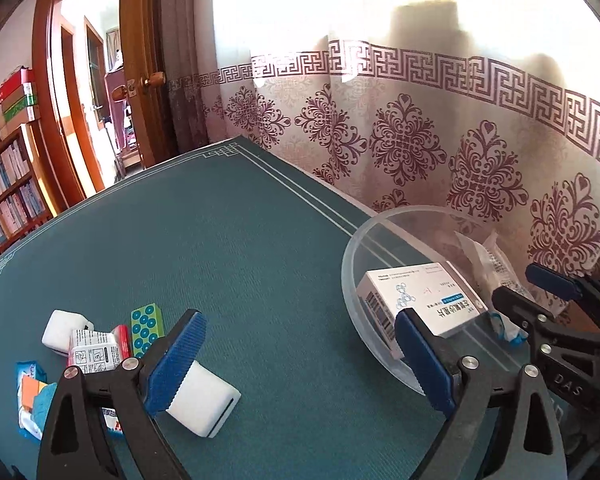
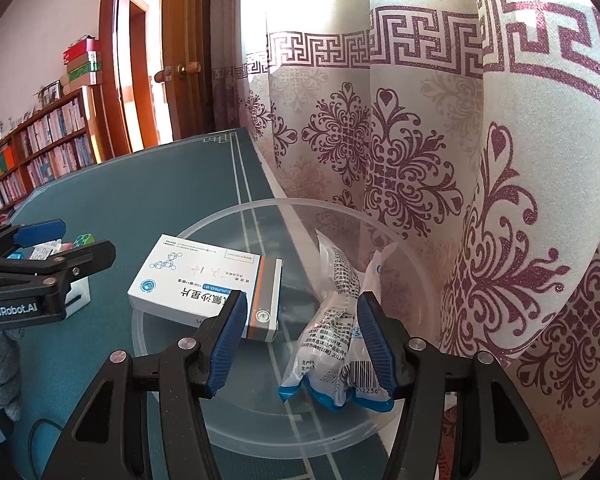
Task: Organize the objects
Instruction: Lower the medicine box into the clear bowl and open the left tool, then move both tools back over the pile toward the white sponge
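The left gripper (image 1: 300, 344) hangs over the green surface (image 1: 240, 240), jaws wide apart and holding nothing; a white block (image 1: 204, 400) lies just under its left finger, beside a heap of small packets (image 1: 96, 350); the right gripper (image 2: 300, 344) has jaws half open above the clear bowl (image 2: 236, 216), a bag (image 2: 332, 320) between them, ungripped; a box (image 2: 204, 276) rests on the bowl's near rim

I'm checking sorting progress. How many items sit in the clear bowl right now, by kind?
In the clear bowl:
Medicine box: 1
Plastic packets: 2, one partly hidden behind the other
Total: 3
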The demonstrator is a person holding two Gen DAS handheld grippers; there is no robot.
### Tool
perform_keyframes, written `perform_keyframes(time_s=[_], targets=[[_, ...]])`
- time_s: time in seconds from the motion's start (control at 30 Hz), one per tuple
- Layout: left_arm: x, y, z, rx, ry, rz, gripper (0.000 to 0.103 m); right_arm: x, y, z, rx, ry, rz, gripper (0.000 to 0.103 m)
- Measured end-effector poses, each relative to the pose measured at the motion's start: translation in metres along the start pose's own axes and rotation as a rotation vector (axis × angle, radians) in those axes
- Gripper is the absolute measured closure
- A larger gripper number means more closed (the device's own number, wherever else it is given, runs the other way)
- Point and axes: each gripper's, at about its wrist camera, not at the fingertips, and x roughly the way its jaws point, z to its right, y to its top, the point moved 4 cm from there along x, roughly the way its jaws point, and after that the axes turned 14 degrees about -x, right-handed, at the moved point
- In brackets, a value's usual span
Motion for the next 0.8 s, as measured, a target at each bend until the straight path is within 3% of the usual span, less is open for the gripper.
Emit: perform_keyframes(time_s=[0.1,0.3,0.43,0.57,0.67,0.8], targets=[[-0.003,-0.01,0.018,0.089,-0.029,-0.003,0.004,0.0,0.0,0.001,0.002,-0.003,0.0,0.044],[0.021,-0.018,0.035,0.169,0.02,-0.024,0.004,0.0,0.0,0.003,0.007,-0.006,0.0,0.044],[0.042,-0.012,0.028,0.148,0.081,-0.044,0.004,0.001,0.0,0.004,0.009,-0.005,0.0,0.044],[0.057,-0.002,0.016,0.065,0.129,-0.061,0.004,0.001,0.0,0.004,0.012,-0.006,-0.002,0.044],[0.061,0.0,0.007,0.0,0.134,-0.084,0.004,0.002,0.0,0.003,0.009,-0.003,-0.006,0.044],[0.056,-0.003,0.004,0.0,0.126,-0.078,0.004,0.001,-0.001,0.0,0.005,0.005,-0.003,0.044]])
